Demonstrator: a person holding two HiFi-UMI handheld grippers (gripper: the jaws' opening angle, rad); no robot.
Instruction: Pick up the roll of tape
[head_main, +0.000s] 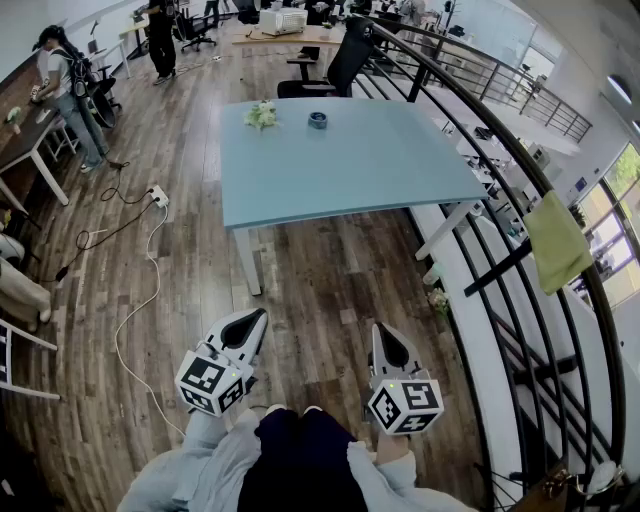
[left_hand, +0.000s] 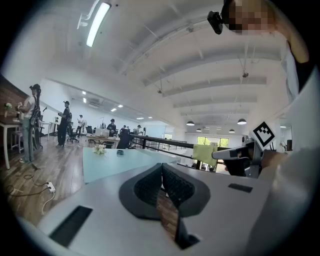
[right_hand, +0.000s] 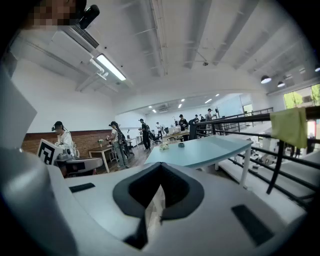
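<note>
The roll of tape (head_main: 318, 120) is a small dark ring lying on the far part of the pale blue table (head_main: 350, 165), to the right of a small bunch of flowers (head_main: 262, 115). Both grippers hang low over the wooden floor, well short of the table's near edge. My left gripper (head_main: 260, 316) is shut with nothing in it, and so is my right gripper (head_main: 379, 331). In the left gripper view the tape (left_hand: 120, 152) shows far off beyond the shut left gripper (left_hand: 161, 167). In the right gripper view the tape (right_hand: 181, 145) sits on the table (right_hand: 210, 150), far ahead of the right gripper (right_hand: 161, 168).
A black railing (head_main: 520, 250) curves along the right, with a yellow-green cloth (head_main: 556, 240) draped on it. A black office chair (head_main: 340, 62) stands behind the table. A power strip with cables (head_main: 158, 195) lies on the floor to the left. People stand by desks at far left (head_main: 70, 90).
</note>
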